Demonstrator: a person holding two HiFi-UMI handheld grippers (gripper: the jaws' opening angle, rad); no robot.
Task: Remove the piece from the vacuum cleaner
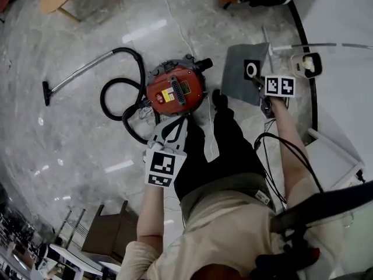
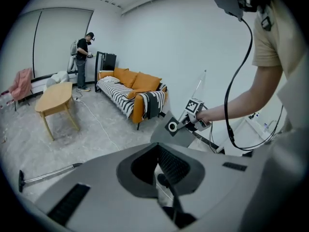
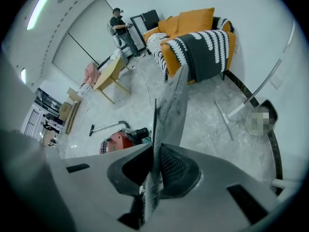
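- Two grippers are up above the marble floor, one in each of the person's hands.
- On the right gripper, the fingers are clenched on one edge of the grey piece, a thin flat panel with a white ring close to the held edge.
- That grey piece hangs in the air, clear of the red vacuum cleaner and off to its right in the head view.
- On the left gripper, the fingers are closed together with nothing between them; it hovers just above the vacuum cleaner's near side.
- Between the two grippers stand the person's dark-trousered legs, one shoe just beside the vacuum cleaner.
- Beyond the vacuum cleaner, the black hose loops on the floor at its left and runs into a metal wand ending in a floor nozzle.
- Farther off stands an orange sofa with a striped throw, and another person stands past it.
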